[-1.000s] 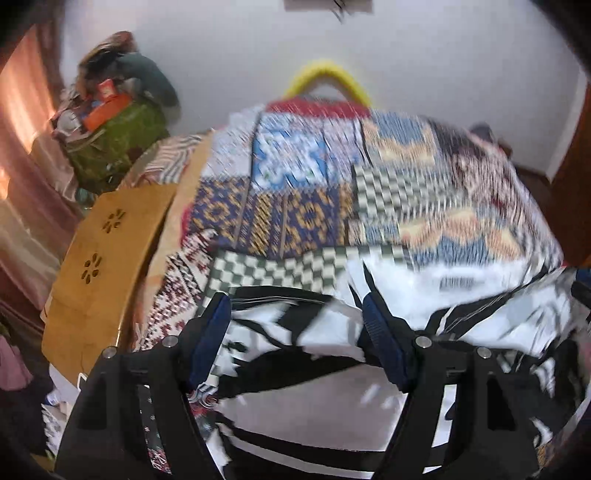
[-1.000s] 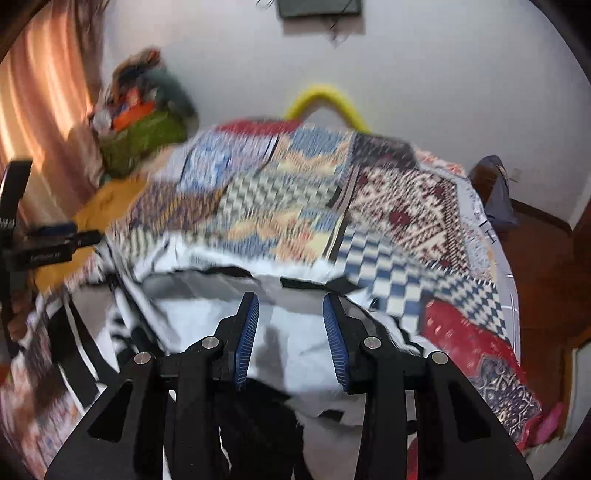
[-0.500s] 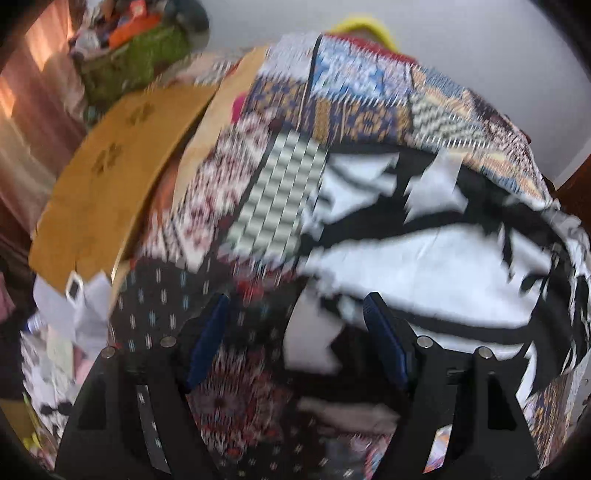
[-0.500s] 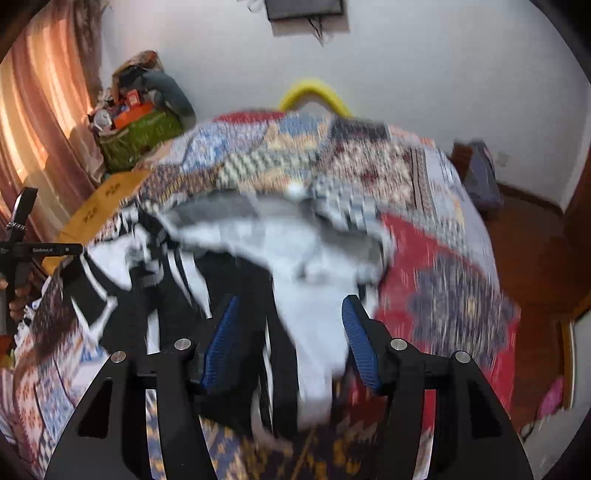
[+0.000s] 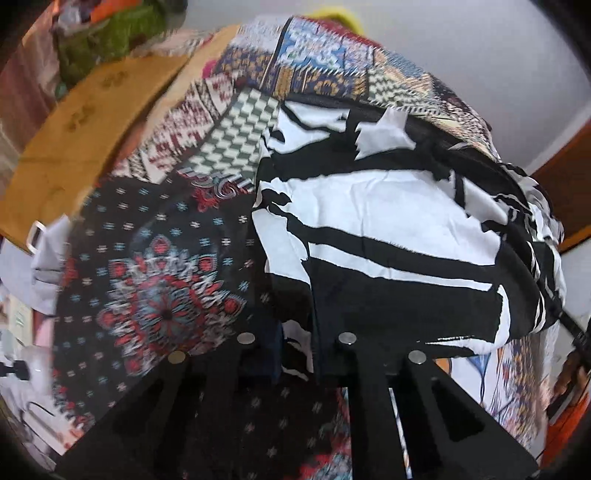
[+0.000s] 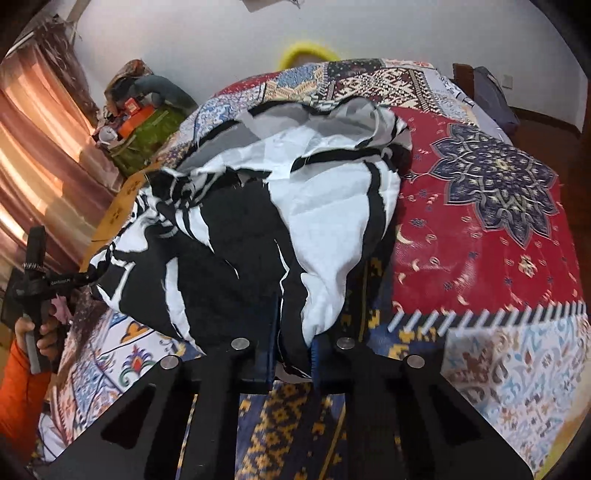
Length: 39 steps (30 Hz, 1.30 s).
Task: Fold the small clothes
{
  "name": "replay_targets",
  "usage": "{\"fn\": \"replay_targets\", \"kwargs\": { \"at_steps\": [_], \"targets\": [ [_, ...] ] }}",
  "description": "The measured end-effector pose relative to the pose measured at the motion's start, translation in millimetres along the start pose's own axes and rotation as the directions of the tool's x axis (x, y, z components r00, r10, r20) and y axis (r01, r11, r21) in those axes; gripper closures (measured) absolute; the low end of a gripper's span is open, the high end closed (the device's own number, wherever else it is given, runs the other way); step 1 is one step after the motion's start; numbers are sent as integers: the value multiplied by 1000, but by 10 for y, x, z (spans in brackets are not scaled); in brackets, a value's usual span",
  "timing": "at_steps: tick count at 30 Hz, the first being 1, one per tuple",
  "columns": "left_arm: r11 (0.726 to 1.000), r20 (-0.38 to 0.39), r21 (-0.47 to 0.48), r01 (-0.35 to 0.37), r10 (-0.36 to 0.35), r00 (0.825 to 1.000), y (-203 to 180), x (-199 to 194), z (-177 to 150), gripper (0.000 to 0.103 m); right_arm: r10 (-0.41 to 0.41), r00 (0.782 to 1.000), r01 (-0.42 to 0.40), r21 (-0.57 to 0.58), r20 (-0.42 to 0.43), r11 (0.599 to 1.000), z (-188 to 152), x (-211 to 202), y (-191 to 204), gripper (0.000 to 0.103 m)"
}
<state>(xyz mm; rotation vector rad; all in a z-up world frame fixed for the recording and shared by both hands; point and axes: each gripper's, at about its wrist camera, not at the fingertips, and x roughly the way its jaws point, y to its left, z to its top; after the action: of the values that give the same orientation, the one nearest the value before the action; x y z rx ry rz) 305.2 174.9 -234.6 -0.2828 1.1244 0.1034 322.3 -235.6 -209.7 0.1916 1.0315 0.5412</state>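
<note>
Both tools, jaws just closing, grip the black-and-white garment (image 6: pixel 325 229) on the patchwork bed (image 6: pixel 480 240): left tool (image 5: pixel 295 354) and right tool (image 6: pixel 293 354) at its near edge. Lifting evenly should keep the fold square.

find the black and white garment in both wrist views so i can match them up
Left wrist view: the black and white garment fills the centre and right, its near edge running down into the left hand-held gripper.
Right wrist view: it is heaped centre-left, its near end pinched in the right hand-held gripper.
Shared landmark: the yellow curved thing behind the patchwork bedspread.
</note>
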Motion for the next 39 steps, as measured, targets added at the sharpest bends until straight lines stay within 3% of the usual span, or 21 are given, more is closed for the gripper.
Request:
{"fn": "replay_targets", "kwargs": {
  "at_steps": [8, 13, 18, 21, 24, 27, 31, 39],
  "targets": [
    [998, 19, 57, 25, -26, 999, 64, -407, -488, 90, -13, 1000, 13, -32, -4, 999, -351, -318, -34, 93],
    [994, 13, 86, -62, 61, 998, 101, -432, -765, 81, -38, 999, 37, -69, -15, 997, -565, -423, 0, 92],
    [980, 56, 74, -186, 182, 982, 222, -585, -725, 76, -127, 991, 130, -105, 34, 986, -551, -609, 59, 79],
    [976, 91, 78, -202, 195, 977, 193, -709, -617, 75, -173, 981, 184, -141, 88, 973, -477, -738, 139, 78],
    [977, 127, 104, -188, 174, 977, 51, -785, -494, 64, -148, 982, 168, -170, 120, 971, -353, -788, 257, 77],
    [978, 158, 142, -156, 133, 978, -184, -767, -348, 54, -99, 988, 121, -202, 115, 972, -228, -671, 407, 77],
    [974, 143, 201, -106, 78, 987, -532, -565, -191, 52, -41, 999, 48, -235, 36, 971, -103, -241, 604, 77],
    [958, 9, 262, -115, 117, 993, -745, 196, -240, 51, -31, 985, -4, -204, -167, 979, 46, 627, 740, 77]
  ]
}}
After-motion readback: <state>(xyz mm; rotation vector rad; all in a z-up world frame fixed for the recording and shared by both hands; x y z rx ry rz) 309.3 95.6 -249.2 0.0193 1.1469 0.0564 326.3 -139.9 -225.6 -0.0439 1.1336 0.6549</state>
